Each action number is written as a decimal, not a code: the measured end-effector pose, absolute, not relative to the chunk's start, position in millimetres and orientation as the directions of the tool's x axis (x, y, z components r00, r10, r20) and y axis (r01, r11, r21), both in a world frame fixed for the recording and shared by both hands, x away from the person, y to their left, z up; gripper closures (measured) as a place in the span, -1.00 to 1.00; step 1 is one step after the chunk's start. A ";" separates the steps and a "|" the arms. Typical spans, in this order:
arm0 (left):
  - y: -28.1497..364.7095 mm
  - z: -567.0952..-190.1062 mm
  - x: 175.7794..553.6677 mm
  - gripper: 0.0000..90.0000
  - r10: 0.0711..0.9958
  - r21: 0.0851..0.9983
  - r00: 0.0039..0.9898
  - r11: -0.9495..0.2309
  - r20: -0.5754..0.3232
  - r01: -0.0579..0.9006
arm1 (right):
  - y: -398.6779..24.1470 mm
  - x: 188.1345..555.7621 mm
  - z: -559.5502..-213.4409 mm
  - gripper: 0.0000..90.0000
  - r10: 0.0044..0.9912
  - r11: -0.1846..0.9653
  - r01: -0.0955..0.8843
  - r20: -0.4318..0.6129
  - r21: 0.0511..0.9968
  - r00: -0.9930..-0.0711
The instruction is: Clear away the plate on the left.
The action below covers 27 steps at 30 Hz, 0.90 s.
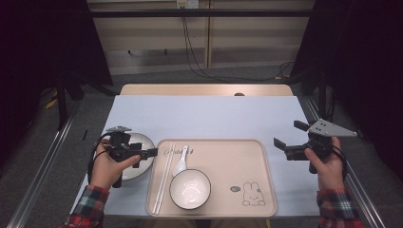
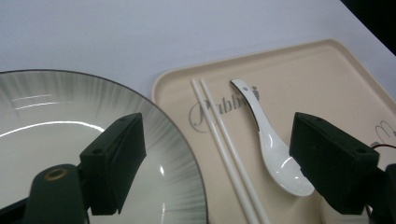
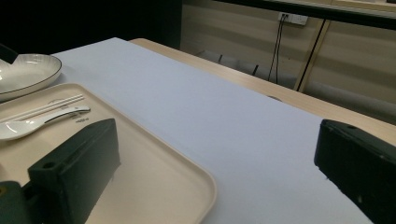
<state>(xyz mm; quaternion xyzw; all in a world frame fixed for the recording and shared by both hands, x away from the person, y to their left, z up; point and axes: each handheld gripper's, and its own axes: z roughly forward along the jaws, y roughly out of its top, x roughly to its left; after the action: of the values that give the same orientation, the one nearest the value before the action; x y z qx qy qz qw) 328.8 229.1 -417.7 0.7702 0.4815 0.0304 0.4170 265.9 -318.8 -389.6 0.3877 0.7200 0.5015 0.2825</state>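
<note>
A white plate [image 1: 142,141] with a dark rim lies on the table left of a beige tray [image 1: 237,156]. On the tray lie white chopsticks [image 1: 164,178], a white spoon [image 1: 181,164] and a white bowl [image 1: 190,188]. My left gripper [image 1: 145,157] hovers over the plate's right side, pointing toward the tray, open with nothing gripped. In the left gripper view its jaws [image 2: 215,135] frame the plate [image 2: 46,107], chopsticks [image 2: 224,144] and spoon [image 2: 275,154]. My right gripper [image 1: 288,134] stands open and empty above the table, right of the tray; in its own view the gripper [image 3: 217,135] looks across the tray's corner [image 3: 154,172].
The table [image 1: 204,114] has a pale cover, with a wooden strip [image 1: 204,89] at its far edge. A rabbit drawing [image 1: 253,194] marks the tray's near right part. Dark curtains hang on both sides, and cables [image 1: 199,66] run over the floor behind.
</note>
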 end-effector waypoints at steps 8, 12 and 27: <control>245.5 -420.9 330.7 -0.59 0.799 0.668 0.494 -0.162 -0.344 0.726 | -318.9 265.9 -389.6 -1.00 0.842 0.194 0.274 -0.016 0.942 -0.540; 254.1 -422.7 331.6 -0.59 0.816 0.667 0.474 -0.152 -0.332 0.729 | -319.0 265.7 -389.4 -1.00 0.841 0.194 0.273 -0.017 0.942 -0.541; 277.6 -426.5 331.1 -0.59 0.850 0.654 0.419 -0.122 -0.320 0.747 | -318.9 265.5 -389.3 -1.00 0.841 0.195 0.272 -0.017 0.942 -0.541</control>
<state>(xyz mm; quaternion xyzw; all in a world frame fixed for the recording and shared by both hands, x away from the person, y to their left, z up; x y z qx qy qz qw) 331.1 277.6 -426.5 0.7461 0.5351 0.0659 0.3907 265.5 -318.9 -389.3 0.3868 0.7194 0.5030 0.2825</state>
